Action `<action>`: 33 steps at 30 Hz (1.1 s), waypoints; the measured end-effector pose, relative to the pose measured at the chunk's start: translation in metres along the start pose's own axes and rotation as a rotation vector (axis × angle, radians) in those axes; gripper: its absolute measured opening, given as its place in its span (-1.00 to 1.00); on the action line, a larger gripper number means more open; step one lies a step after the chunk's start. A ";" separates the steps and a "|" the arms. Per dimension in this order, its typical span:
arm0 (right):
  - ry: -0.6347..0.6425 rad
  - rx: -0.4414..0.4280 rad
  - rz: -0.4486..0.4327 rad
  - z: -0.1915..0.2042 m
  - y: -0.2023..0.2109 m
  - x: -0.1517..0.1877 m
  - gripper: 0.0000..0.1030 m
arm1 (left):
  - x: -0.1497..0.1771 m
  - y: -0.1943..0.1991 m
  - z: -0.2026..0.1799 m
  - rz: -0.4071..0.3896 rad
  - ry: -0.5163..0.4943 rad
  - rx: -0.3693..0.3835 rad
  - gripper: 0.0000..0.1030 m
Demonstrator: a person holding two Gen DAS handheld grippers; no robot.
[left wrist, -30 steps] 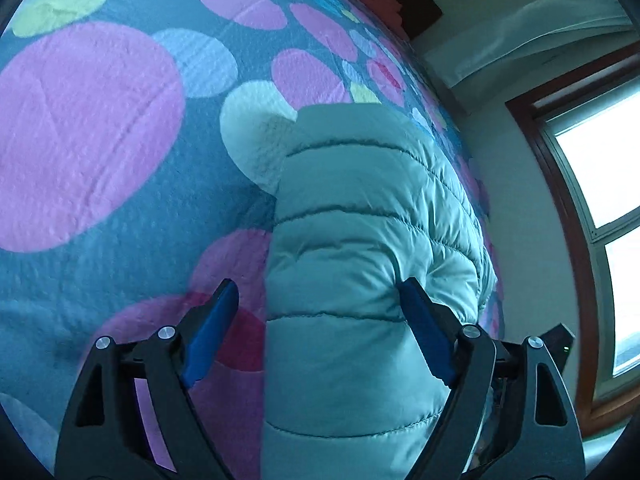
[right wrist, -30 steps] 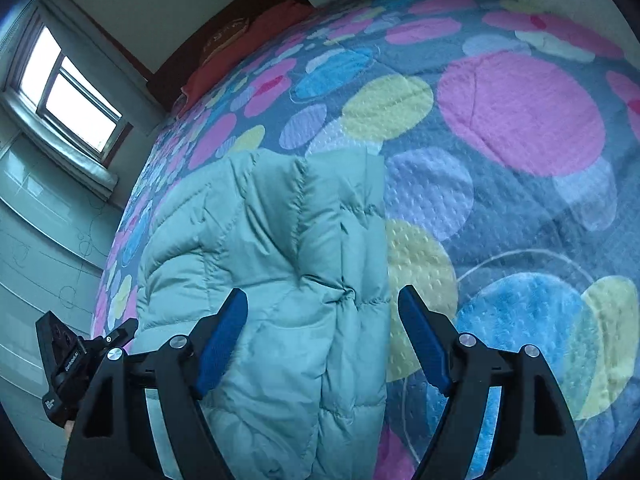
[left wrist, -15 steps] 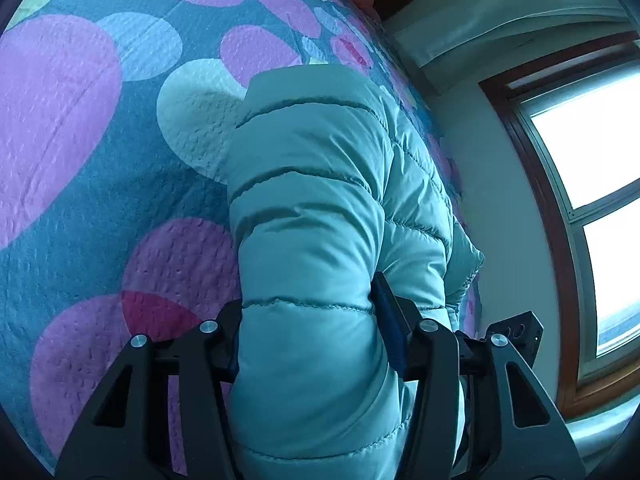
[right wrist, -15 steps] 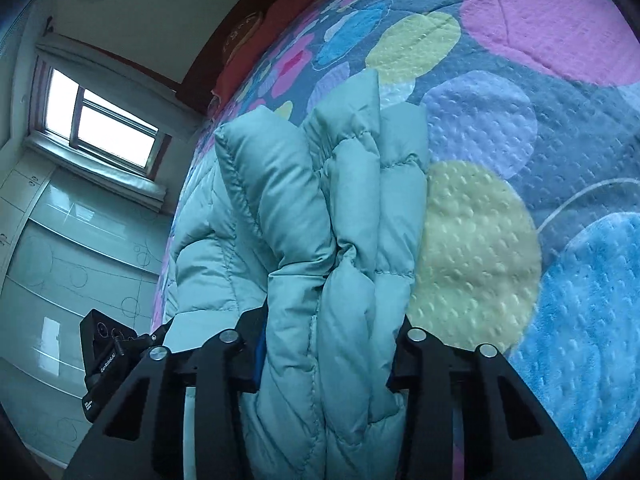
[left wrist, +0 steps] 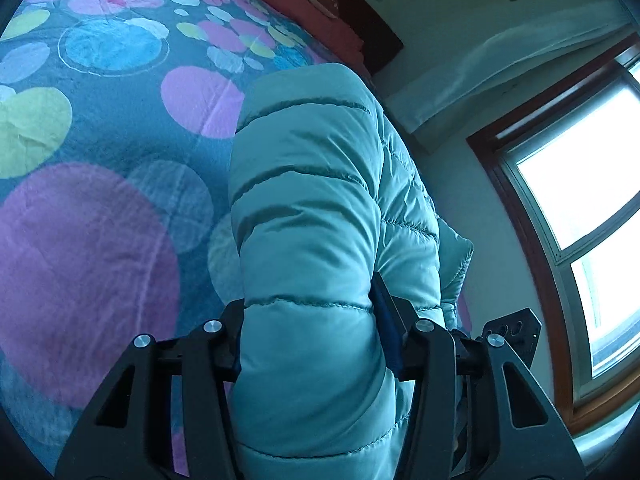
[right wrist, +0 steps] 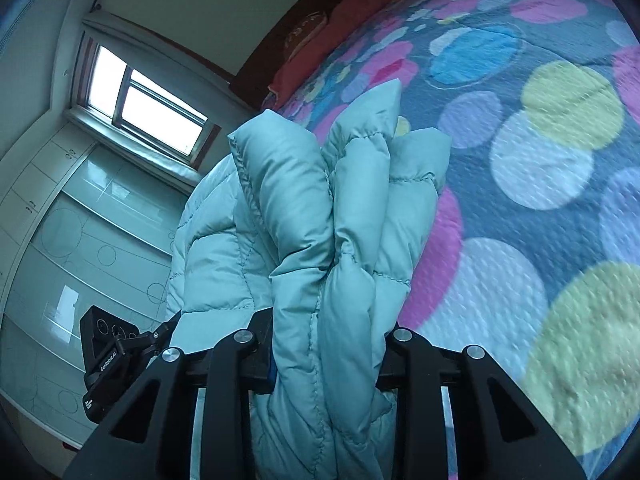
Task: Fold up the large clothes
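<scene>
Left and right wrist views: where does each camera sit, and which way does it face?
Left wrist: on the left gripper, facing along its fingers over the jacket and bedspread, window to the right.
Right wrist: on the right gripper, facing over the jacket, window to the left.
Shared: jacket, bedspread, window, red pillow; each glimpses the other gripper.

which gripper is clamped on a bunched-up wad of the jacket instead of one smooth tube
The right gripper: several crumpled layers of the teal puffer jacket sit between its fingers. The left gripper holds one smooth quilted tube.
</scene>
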State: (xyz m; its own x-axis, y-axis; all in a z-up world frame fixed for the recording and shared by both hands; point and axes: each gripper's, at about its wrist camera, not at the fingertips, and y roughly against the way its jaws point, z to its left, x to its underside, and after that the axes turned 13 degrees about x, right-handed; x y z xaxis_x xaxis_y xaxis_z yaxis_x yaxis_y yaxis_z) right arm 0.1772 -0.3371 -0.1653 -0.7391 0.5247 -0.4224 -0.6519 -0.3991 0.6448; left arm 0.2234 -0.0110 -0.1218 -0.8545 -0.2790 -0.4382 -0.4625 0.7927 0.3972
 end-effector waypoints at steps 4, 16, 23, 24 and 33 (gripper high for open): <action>0.033 -0.020 0.025 0.022 -0.032 -0.016 -0.41 | -0.022 0.003 0.026 -0.025 0.028 -0.024 -0.06; 0.002 0.019 0.117 0.019 -0.099 -0.025 -0.28 | -0.037 -0.004 0.088 -0.005 0.087 -0.062 0.10; -0.027 0.022 0.100 0.011 -0.065 -0.019 0.28 | -0.020 0.023 0.080 -0.029 0.086 -0.049 0.41; -0.033 0.009 0.105 0.009 -0.058 -0.016 0.28 | -0.015 0.028 0.077 -0.030 0.081 -0.047 0.46; -0.009 0.024 0.147 0.008 -0.039 0.032 0.45 | 0.029 0.033 0.081 -0.002 0.130 -0.026 0.61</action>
State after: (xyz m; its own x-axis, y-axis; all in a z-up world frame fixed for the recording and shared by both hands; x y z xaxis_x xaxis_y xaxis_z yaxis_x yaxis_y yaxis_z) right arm 0.1799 -0.2985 -0.1986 -0.8246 0.4688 -0.3167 -0.5325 -0.4539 0.7144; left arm 0.2027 0.0513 -0.1865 -0.8762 -0.3496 -0.3317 -0.4687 0.7782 0.4180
